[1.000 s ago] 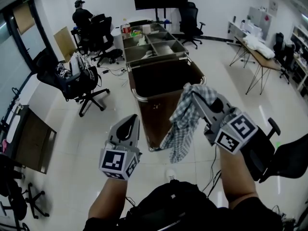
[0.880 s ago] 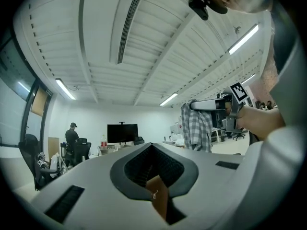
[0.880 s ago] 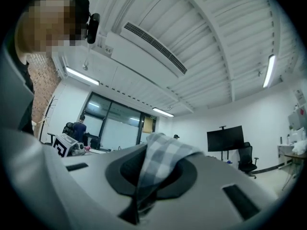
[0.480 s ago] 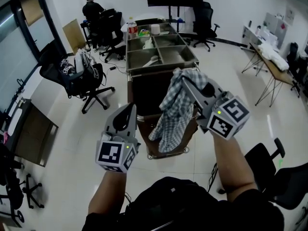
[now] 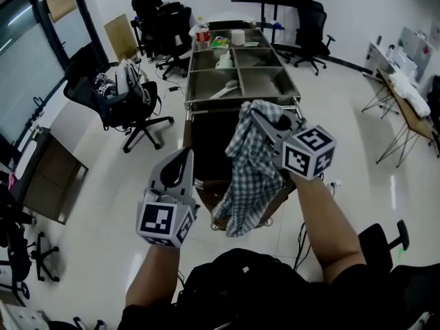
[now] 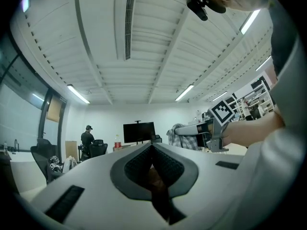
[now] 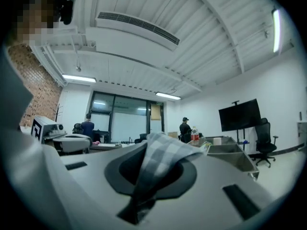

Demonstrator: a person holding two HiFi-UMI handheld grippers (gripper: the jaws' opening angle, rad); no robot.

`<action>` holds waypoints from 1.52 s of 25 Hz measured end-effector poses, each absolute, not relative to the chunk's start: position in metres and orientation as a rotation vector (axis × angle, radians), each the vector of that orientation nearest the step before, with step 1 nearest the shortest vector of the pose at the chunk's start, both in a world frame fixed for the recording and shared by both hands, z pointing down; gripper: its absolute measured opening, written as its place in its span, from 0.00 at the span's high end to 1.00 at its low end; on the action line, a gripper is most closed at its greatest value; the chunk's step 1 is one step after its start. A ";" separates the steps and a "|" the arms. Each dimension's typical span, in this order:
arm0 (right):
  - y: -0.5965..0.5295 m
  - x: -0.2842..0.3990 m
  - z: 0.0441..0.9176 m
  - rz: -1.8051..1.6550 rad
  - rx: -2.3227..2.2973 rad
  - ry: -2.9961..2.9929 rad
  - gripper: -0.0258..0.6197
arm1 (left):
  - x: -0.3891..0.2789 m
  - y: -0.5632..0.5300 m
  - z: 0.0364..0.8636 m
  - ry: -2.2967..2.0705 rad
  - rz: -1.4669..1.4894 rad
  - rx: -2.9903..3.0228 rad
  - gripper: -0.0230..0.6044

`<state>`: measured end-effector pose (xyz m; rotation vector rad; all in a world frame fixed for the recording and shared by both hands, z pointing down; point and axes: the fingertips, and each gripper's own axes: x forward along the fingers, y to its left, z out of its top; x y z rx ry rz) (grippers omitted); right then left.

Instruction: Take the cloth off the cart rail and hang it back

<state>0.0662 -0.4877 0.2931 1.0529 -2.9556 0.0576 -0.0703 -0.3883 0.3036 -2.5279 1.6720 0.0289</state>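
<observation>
A grey-and-white checked cloth [image 5: 249, 167] hangs from my right gripper [image 5: 258, 117], raised over the near end of the cart [image 5: 269, 81]. In the right gripper view the cloth [image 7: 165, 150] is pinched between the jaws and spills out over their tips; the jaws are opening slightly while the fabric is still caught. The cloth's lower end dangles over the cart's dark front bin [image 5: 210, 143] and its chrome rail [image 5: 188, 119]. To the left my left gripper [image 5: 184, 158] is held up beside the cart, shut with nothing in it. In its own view the left gripper [image 6: 152, 148] points across the room.
The cart's steel tray holds a few items, with a bottle [image 5: 201, 34] at its far end. Office chairs [image 5: 130, 108] stand left of the cart. A person [image 5: 146, 2] sits at the back. Folding tables [image 5: 405, 108] line the right side and a black chair [image 5: 381, 243] is close on my right.
The right gripper has carried the cloth leftward over the cart's near end. The cart now sits nearer and more central. The left gripper has hardly moved.
</observation>
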 end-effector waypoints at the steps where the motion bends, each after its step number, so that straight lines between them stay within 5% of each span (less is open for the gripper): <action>1: -0.497 0.064 0.303 0.084 1.023 -2.941 0.87 | -0.072 -0.393 0.305 1.683 0.027 -2.523 0.96; 6: -0.522 0.056 0.346 0.202 0.844 -2.872 0.79 | -0.071 -0.407 0.311 1.724 -0.013 -2.515 0.96; 12: -0.519 0.051 0.388 0.446 0.677 -2.765 0.22 | -0.072 -0.428 0.325 1.724 -0.047 -2.527 0.96; 20: -0.484 0.072 0.418 0.716 0.534 -2.627 0.20 | -0.056 -0.442 0.331 1.659 -0.031 -2.580 0.96; 38: -0.400 0.106 0.431 0.759 0.800 -2.547 0.20 | -0.026 -0.379 0.348 1.483 -0.074 -2.732 0.96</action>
